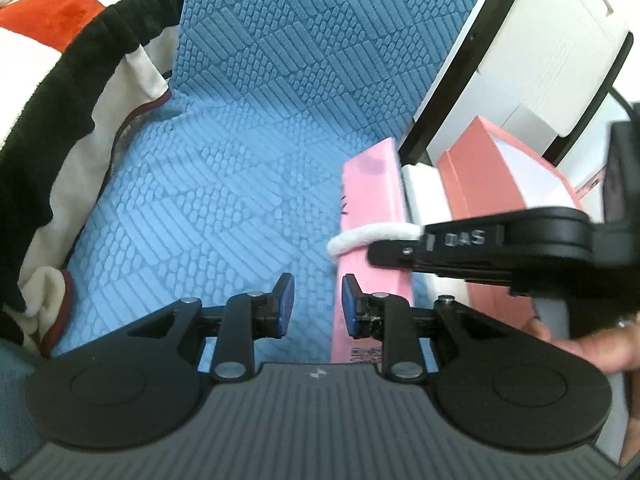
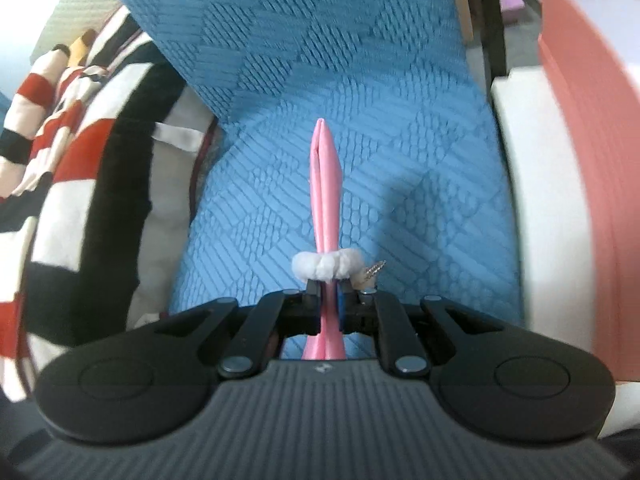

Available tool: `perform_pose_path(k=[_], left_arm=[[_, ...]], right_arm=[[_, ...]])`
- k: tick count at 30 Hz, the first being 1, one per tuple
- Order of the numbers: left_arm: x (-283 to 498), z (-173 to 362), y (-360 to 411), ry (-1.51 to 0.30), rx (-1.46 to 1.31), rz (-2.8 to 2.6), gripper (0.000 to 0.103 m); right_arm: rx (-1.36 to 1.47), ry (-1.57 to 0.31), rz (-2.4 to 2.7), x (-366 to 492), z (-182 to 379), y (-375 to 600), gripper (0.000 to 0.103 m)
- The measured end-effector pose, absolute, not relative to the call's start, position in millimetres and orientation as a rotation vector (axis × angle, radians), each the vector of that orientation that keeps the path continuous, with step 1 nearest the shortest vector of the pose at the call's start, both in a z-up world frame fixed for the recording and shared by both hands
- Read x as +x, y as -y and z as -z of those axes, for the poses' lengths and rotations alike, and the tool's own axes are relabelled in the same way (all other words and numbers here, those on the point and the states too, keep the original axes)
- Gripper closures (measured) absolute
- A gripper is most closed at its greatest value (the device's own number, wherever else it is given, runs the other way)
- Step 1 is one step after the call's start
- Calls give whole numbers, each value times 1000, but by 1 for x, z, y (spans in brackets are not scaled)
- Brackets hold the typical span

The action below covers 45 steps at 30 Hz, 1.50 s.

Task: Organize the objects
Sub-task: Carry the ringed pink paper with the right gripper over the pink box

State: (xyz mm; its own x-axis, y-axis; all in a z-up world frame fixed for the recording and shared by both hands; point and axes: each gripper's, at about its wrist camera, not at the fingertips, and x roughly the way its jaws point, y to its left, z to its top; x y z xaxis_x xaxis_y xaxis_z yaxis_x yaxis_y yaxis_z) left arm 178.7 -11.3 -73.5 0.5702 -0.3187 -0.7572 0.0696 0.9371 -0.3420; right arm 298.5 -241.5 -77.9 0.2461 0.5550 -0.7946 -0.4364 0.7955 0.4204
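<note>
A home: a blue quilted sofa (image 1: 224,152) with a plush striped blanket (image 1: 60,92).

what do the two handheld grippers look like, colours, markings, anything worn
Both the left gripper and the right gripper are black, with linked arms on silver pivot pins, blue finger pads, round side discs and a ribbed grey body bearing a small white logo. The right one shows "DAS" lettering. No sleeve shows.

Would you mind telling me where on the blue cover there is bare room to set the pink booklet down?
The open stretch of blue textured cover lies free between the black, white and red blanket and the pink booklet. Past the booklet it is crowded: a white box and a salmon box sit close together.
</note>
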Motion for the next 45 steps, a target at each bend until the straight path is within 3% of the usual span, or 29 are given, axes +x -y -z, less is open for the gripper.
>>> perform_pose_path(k=[26,37,45], left_arm=[[199,-88,126,-840,-182,321,74],[224,-100,191,-815,-149,388,74],[251,-65,249,-861,-108,434,74]], right_arm=[[125,-915,-709,313,-83,344,92],[170,-888,-627,344,-81,399,92],[203,-955,-508,382,-31,445,92]])
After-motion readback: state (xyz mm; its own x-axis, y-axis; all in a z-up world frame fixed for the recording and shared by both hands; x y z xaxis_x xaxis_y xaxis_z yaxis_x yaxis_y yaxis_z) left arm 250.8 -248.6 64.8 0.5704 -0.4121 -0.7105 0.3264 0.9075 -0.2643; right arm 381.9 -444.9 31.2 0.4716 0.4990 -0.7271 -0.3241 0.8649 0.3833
